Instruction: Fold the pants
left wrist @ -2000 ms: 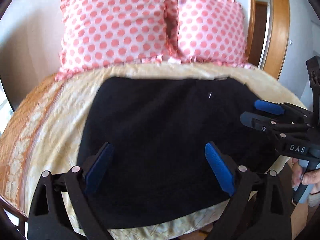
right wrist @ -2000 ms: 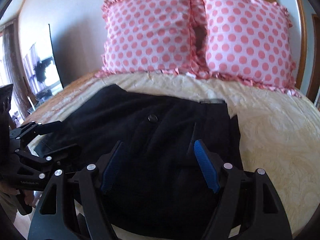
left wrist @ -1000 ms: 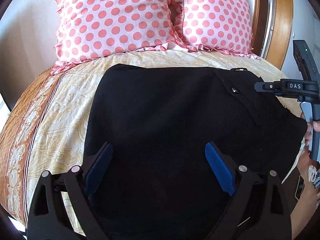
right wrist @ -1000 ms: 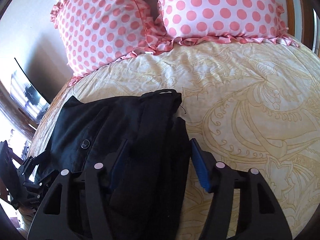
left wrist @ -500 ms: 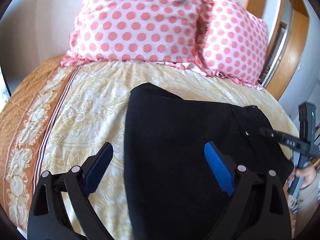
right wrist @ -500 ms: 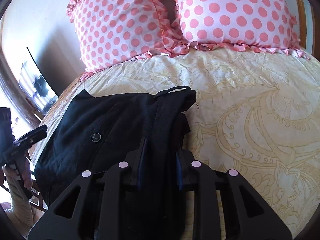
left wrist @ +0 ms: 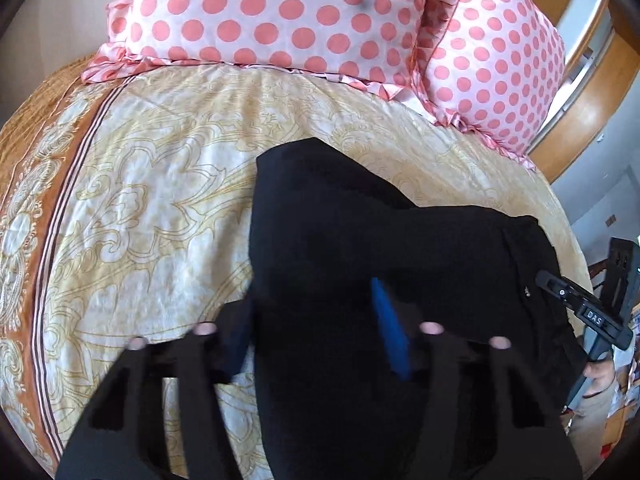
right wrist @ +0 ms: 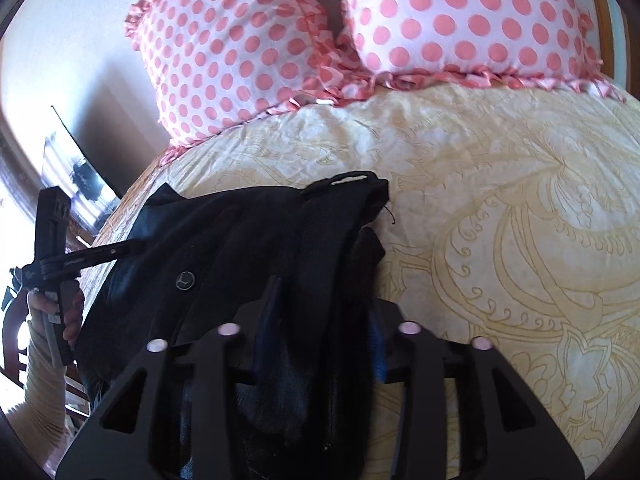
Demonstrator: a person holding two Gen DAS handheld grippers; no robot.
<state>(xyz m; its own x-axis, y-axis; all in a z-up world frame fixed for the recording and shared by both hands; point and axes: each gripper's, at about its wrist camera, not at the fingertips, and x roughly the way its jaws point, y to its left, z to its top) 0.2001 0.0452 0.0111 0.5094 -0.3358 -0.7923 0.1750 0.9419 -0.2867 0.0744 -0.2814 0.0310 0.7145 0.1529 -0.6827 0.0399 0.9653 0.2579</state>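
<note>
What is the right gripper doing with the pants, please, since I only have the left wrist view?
Observer: The right gripper has just been closing its jaws, and they now pinch a bunched fold of the pants near the waistband.
Operator: Thank you. Is anything visible at the waistband's far end?
Observer: Yes, a white label shows inside the loop there.
Operator: And what else is in the room on that side?
Observer: A dark flat screen stands by the wall beyond the bed.

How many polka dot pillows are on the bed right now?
2. One pillow leans at the head of the bed on the left, the other pillow beside it on the right, their frilled edges meeting. None looks hidden behind them.
</note>
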